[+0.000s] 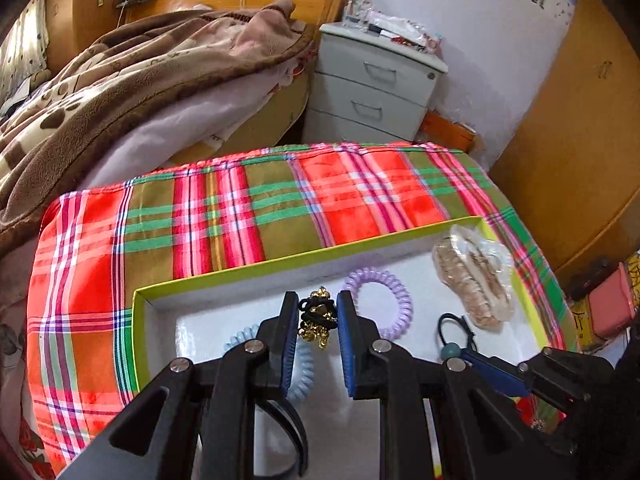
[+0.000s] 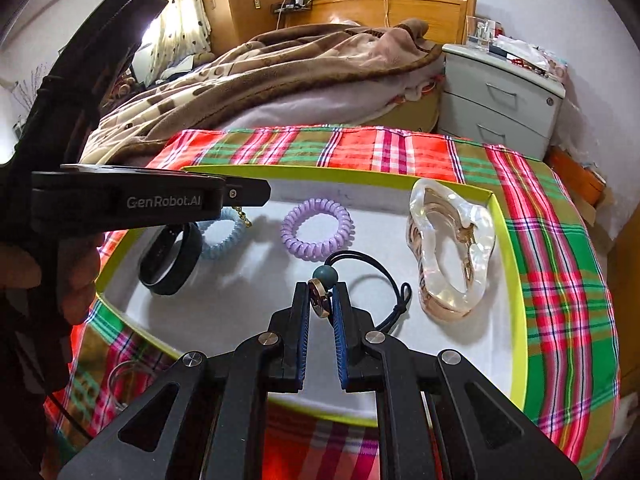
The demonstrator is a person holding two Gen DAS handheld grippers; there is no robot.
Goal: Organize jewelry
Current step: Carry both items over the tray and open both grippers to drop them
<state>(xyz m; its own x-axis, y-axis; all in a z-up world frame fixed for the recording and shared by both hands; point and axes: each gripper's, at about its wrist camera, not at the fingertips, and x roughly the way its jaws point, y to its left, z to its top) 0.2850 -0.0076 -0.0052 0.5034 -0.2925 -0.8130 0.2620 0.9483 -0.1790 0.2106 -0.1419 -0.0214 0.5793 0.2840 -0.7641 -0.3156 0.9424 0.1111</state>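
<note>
A shallow white box with a lime-green rim (image 1: pixel 280 259) (image 2: pixel 510 280) lies on a plaid cloth. My left gripper (image 1: pixel 318 316) is shut on a black hair tie with gold bells (image 1: pixel 318 318), held above the box. My right gripper (image 2: pixel 322 300) is shut on the gold ring charm of a black cord hair tie with a teal bead (image 2: pixel 325 274). In the box lie a purple spiral hair tie (image 2: pixel 318 234) (image 1: pixel 394 296), a light-blue spiral hair tie (image 2: pixel 224 236) (image 1: pixel 302 372), a black wristband (image 2: pixel 170 260) and a pearly hair claw (image 2: pixel 452 252) (image 1: pixel 474 276).
The plaid cloth (image 1: pixel 220 216) covers a low table. A bed with a brown blanket (image 1: pixel 120 80) lies behind, with a grey drawer unit (image 1: pixel 372 88) to its right. A wooden wardrobe (image 1: pixel 580 140) stands at the right. The left gripper's body (image 2: pixel 140 200) reaches over the box's left side.
</note>
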